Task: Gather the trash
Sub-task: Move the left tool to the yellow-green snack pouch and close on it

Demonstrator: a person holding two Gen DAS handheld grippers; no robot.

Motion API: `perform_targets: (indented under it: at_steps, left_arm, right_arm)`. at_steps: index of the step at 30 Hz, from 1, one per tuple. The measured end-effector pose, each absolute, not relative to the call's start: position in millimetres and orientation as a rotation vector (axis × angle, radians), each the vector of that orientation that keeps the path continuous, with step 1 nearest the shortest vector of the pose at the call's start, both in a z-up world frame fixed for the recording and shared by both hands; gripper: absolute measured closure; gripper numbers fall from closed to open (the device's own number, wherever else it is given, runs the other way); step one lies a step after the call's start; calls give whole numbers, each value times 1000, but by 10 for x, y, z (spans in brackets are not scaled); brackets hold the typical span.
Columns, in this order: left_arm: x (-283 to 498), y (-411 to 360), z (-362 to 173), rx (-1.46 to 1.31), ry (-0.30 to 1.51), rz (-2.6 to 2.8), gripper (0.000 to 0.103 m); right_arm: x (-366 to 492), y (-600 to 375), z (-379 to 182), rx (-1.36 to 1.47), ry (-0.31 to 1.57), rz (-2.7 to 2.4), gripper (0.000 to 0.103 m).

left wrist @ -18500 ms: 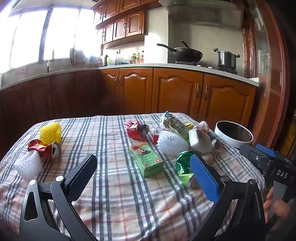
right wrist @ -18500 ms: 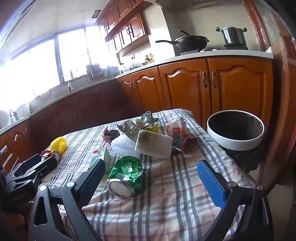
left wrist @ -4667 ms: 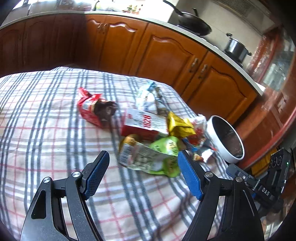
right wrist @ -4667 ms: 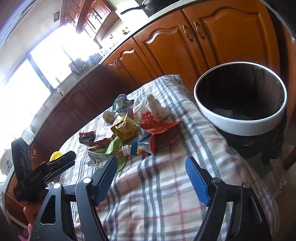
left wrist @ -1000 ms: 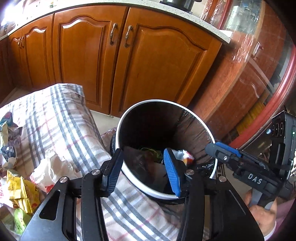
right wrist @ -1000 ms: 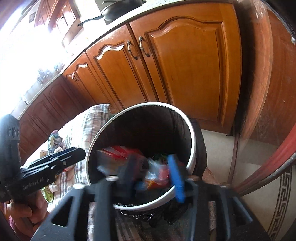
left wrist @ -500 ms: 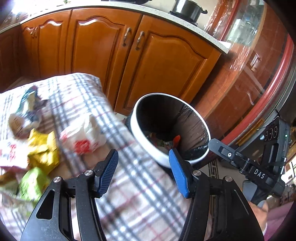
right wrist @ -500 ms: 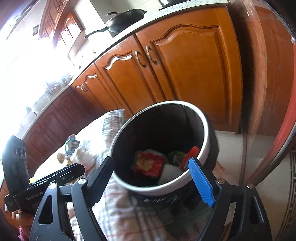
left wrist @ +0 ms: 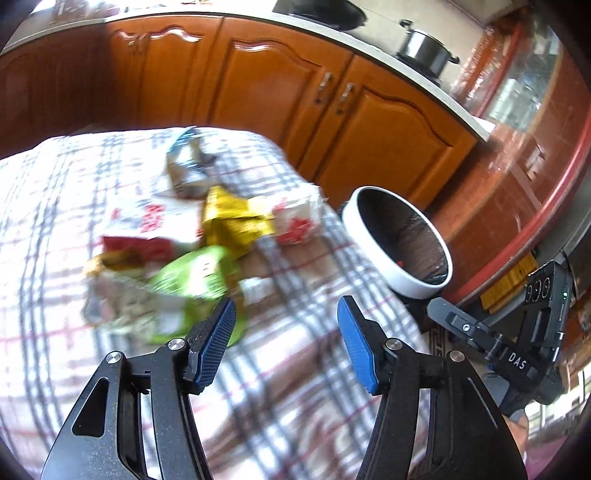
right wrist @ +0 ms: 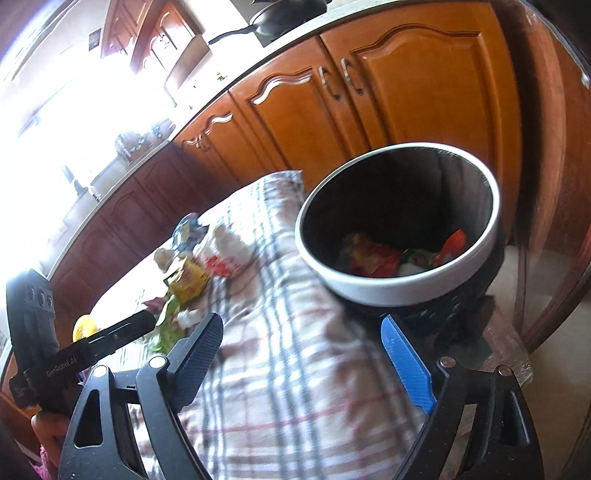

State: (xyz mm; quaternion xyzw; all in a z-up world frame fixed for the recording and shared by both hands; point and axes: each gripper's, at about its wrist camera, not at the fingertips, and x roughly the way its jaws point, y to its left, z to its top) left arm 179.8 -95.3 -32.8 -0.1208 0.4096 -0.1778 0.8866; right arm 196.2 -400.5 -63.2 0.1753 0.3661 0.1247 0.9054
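Observation:
A white-rimmed black trash bin (left wrist: 397,240) stands off the table's right end; in the right wrist view (right wrist: 399,221) it holds several wrappers. On the plaid tablecloth (left wrist: 295,369) lies a blurred pile of trash: a green pouch (left wrist: 192,273), a yellow wrapper (left wrist: 232,218), a red-and-white carton (left wrist: 147,229), a white crumpled bag (left wrist: 295,218) and a blue-silver wrapper (left wrist: 184,162). My left gripper (left wrist: 286,339) is open and empty, just right of the green pouch. My right gripper (right wrist: 306,354) is open and empty above the table end, near the bin.
Wooden kitchen cabinets (left wrist: 258,85) run behind the table. A pot (left wrist: 424,48) and a pan (right wrist: 280,18) sit on the counter. A yellow object (right wrist: 85,325) lies far down the table. A red-framed door (left wrist: 535,147) stands right of the bin.
The left gripper has swung left from the bin back over the table toward the trash pile. The right gripper has opened, dropped its wrappers into the bin and pulled back.

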Motion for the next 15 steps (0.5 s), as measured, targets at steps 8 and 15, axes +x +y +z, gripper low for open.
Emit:
perform_targets:
  at_steps: [8, 15]
  left_arm:
    - [1714, -575, -427, -317, 871, -283, 42]
    - [1837, -366, -482, -425, 897, -237, 40]
  right_arm:
    - [1911, -3723, -680, 345, 762, 305, 14]
    - [1917, -3512, -715, 324, 777, 338, 14]
